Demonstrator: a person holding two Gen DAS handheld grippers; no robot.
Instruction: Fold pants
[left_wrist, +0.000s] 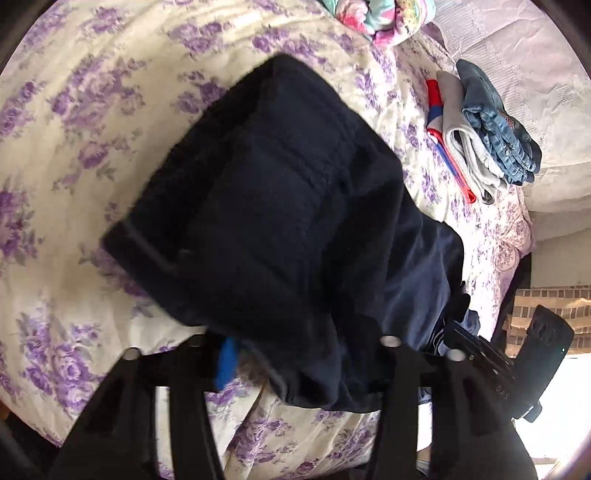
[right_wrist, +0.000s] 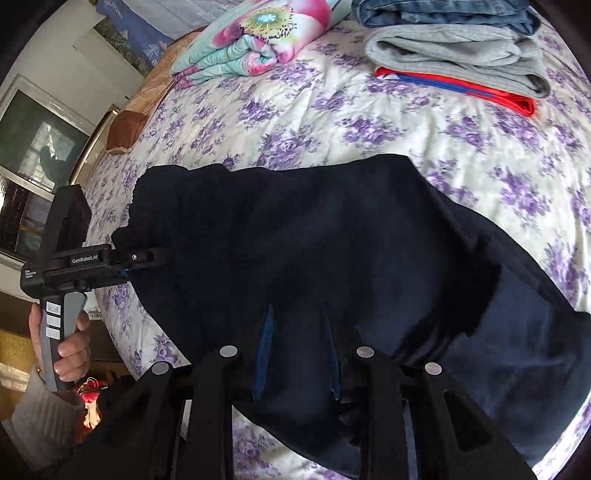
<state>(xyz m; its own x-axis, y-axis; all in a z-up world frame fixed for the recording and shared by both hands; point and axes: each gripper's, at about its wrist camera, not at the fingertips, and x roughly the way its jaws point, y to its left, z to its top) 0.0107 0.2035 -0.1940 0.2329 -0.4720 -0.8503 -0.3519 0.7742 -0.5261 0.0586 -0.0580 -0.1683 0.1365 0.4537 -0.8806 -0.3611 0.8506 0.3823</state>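
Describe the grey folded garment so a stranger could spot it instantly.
On the purple-flowered bedspread, find the stack of folded clothes beyond the dark pants. The grey garment is its middle layer, between blue jeans and a red-and-blue piece; it alone is plain pale grey.

Pants (right_wrist: 314, 240) lie on the bed (right_wrist: 332, 122), partly folded over themselves, near its front edge. Behind them to the right sits a stack of folded clothes (right_wrist: 454, 51); behind to the left, a folded blanket (right_wrist: 255, 37). Left tongs (right_wrist: 162, 254) reach in at the pants' left end, right tongs (right_wrist: 295, 354) over their near edge.
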